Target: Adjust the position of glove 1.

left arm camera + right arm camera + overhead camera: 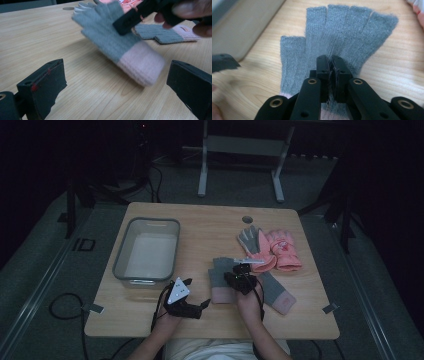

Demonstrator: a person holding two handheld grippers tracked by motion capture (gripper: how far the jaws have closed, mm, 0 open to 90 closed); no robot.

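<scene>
A grey fingerless glove with a pink cuff (219, 281) (112, 42) (342, 32) is pinched in its middle by my right gripper (241, 272) (331, 62), which is shut on the knit. In the left gripper view the glove hangs tilted just above the table, cuff lowest. My left gripper (202, 306) (117, 87) rests near the table's front edge, jaws wide open with nothing between them, pointing at the glove's cuff. The matching grey glove (277, 292) (162, 35) lies flat to the right of my right hand.
A grey plastic bin (146, 251) (237, 25) stands on the left half of the wooden table (210, 225). A pair of thicker pink and grey gloves (270, 249) lies at the back right. A round hole (247, 219) is near the far edge.
</scene>
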